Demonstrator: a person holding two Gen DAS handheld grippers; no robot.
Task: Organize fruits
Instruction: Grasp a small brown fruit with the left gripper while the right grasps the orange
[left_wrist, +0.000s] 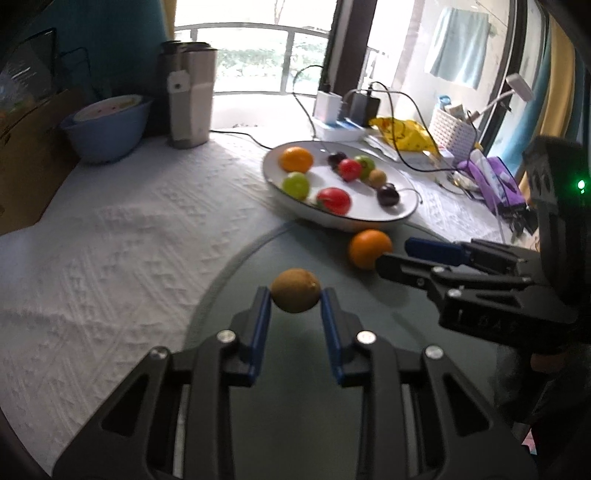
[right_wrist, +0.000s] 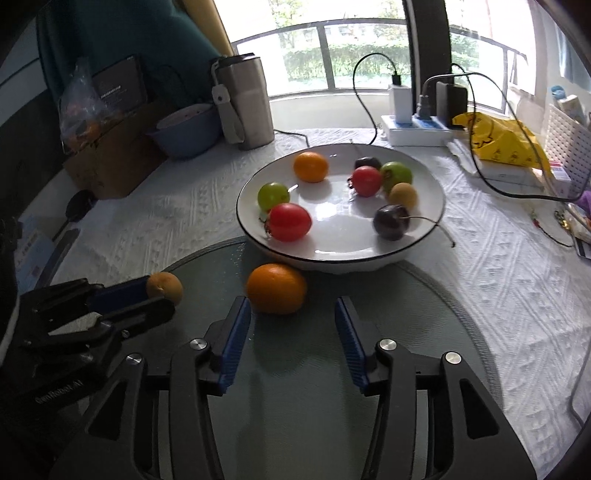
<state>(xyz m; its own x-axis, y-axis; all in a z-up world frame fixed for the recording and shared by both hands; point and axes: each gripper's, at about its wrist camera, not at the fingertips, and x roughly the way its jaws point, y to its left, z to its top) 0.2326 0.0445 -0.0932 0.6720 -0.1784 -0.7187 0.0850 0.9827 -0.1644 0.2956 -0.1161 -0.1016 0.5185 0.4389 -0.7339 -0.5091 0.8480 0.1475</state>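
A: Kiwi (left_wrist: 295, 291) sits pinched between the left tongs (left_wrist: 295, 295), at the centre of the left wrist view, lifted over the glass mat (left_wrist: 295, 369). Only the pad tips hold it.

B: So it could slip?

A: I think so. It is round, the grip is shallow, and a jolt on the way to the plate (left_wrist: 369, 218) could roll it out. It would drop on the glass and might run off the desk (left_wrist: 110, 240).

B: And the right tongs (right_wrist: 291, 314)?

A: Spread, holding nothing. The orange (right_wrist: 276, 288) lies on the mat just beyond them, left of their midline, close to the left pad and near the plate's rim at the centre of the right wrist view.

B: Risk there?

A: If they close off-centre, one pad meets the orange first and nudges it away, likely toward the plate. Also both tongs work close together at the lower part of the frames, so they could knock each other.

B: Anything in the plate to mind?

A: It already holds another orange, tomatoes, green fruit, dark cherries and a kiwi. A dropped fruit could scatter them or bounce out.
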